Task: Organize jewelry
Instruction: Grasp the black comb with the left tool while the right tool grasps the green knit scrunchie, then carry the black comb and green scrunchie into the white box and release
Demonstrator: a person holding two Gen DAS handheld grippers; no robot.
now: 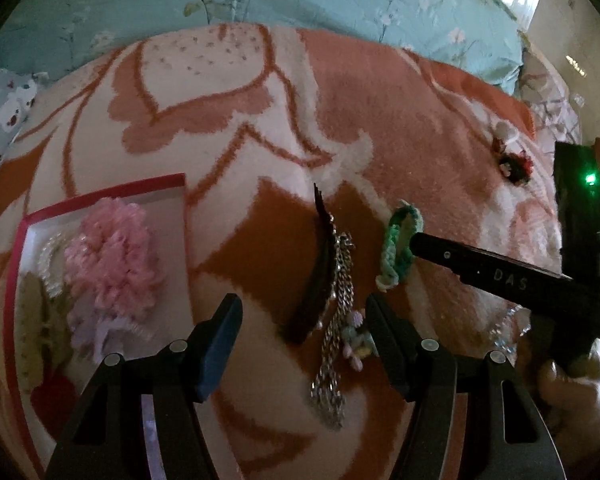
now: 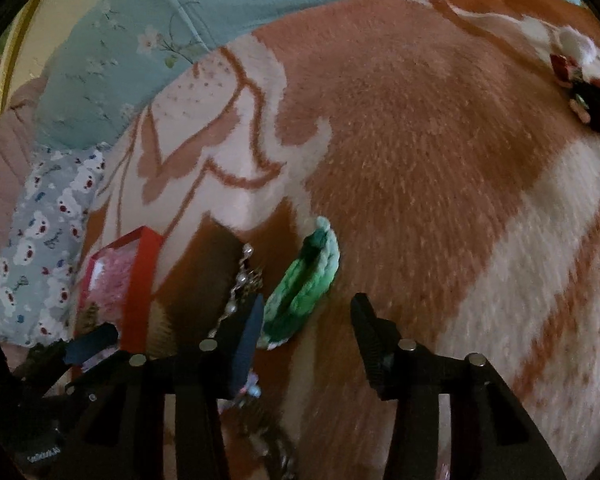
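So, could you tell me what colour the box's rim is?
Red, seen best in the left wrist view: the box.

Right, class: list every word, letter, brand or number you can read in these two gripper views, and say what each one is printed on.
"DAS": pale letters on the black finger of the right claw, seen in the left wrist view; anything further along it is hidden.
Small pale print on the black body of the left claw, at the bottom left of the right wrist view: too small and blurred to read.
Red box, blanket and jewelry: no readable text.
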